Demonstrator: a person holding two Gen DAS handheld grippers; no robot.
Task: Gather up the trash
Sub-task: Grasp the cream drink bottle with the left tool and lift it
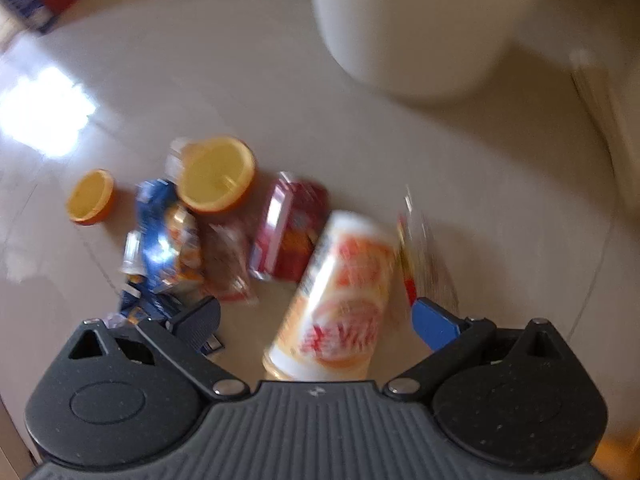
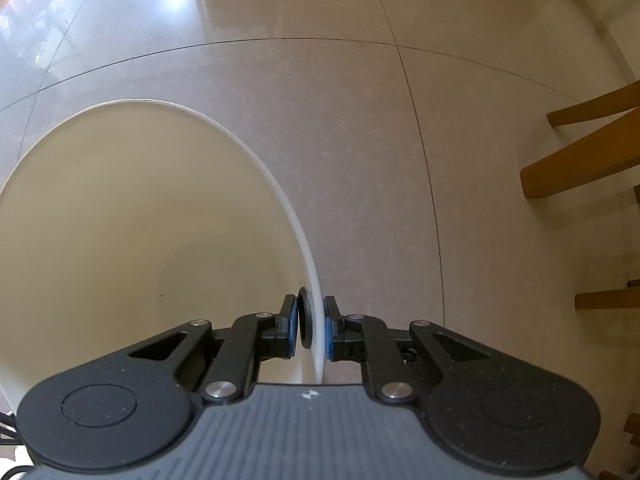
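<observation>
We judged the job barely begun. The white bin (image 2: 120, 208) stood on the tiled floor (image 2: 360, 140) and, seen from the right wrist, its inside looked bare: no trash in it that we could make out.

Our right gripper (image 2: 311, 328) was closed on the bin's rim, one finger inside the wall and one outside, with a small black ring-shaped part pinched against the inner side. We read that as steadying the bin for what was to come.

Our left gripper (image 1: 316, 320) hung over the heap with its fingers spread wide and nothing between them touching. An orange-and-white can (image 1: 340, 296) lay on its side in the gap, apart from both pads as far as the blur allowed us to tell. Just beyond it lay:

- a red carton (image 1: 288, 228)
- a brown wrapper (image 1: 228, 264)
- a crumpled blue wrapper (image 1: 160, 240)
- a clear wrapper (image 1: 424, 256) just beside the can
- two orange halves (image 1: 216, 174), one resting on the pile, the other a little apart on the floor

The bin's outer wall (image 1: 408, 24) rose near the heap in the left view. Every piece was still on the floor, so all of the collecting remained; the can looked to us the likeliest first pick.
</observation>
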